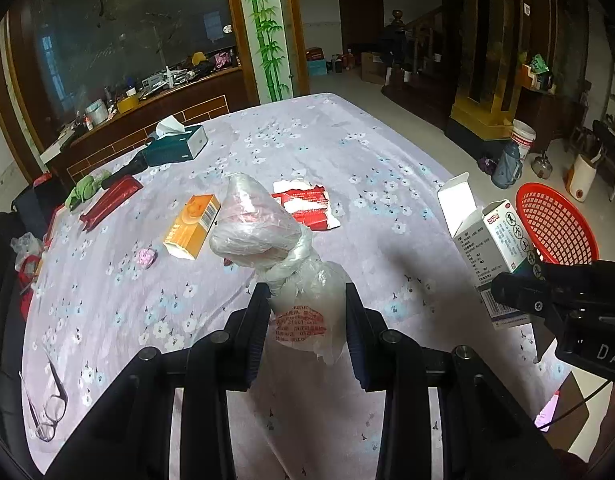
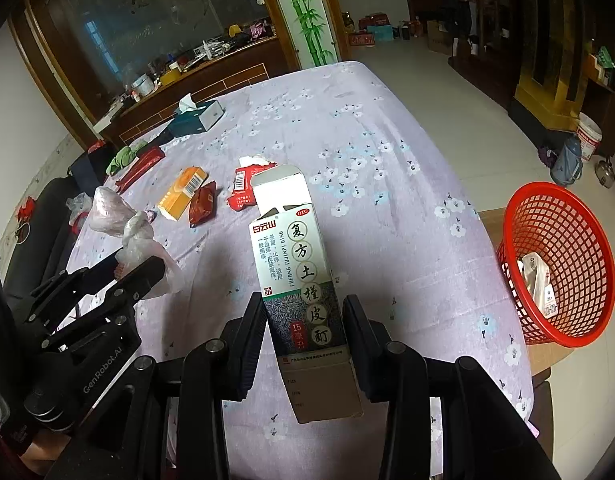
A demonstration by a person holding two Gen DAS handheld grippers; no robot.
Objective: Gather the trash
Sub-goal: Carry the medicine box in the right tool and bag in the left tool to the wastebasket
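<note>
Both jaws clenched, each on its own piece of trash. My left gripper [image 1: 307, 332] pinches a knotted clear plastic bag [image 1: 291, 280], held above the table; red printing on its lower part, digits "21661" partly legible, the rest too crumpled to read. My right gripper [image 2: 303, 344] clamps a white-and-green medicine carton [image 2: 295, 280] near its lower end, top flap open, held upright above the cloth. Carton print: "OTC" in a red oval, "白云山" in a red tag, large characters "复方土槿皮酊", pinyin "FUFANG TUJINPI DING", "15 毫升" in red. Left gripper body, seen from the right wrist view, reads "GenRobot.AI"

Table [image 1: 347, 152] covered in lilac cloth with white blossoms. Lying on it, well apart from both grippers: orange box [image 1: 192, 226] with a barcode, torn red-and-white packet [image 1: 307, 204], small brown-red pouch [image 2: 202, 202] just beside the orange box, long red wrapper [image 1: 110, 202], green cloth [image 1: 85, 188], teal tissue box [image 1: 175, 146] at the far side, spectacles [image 1: 51, 404] near the left edge.

Red mesh basket [image 2: 563, 240] sits past the table's right edge, tipped toward me, one white packet [image 2: 537, 284] already inside; its print is too small to read
</note>
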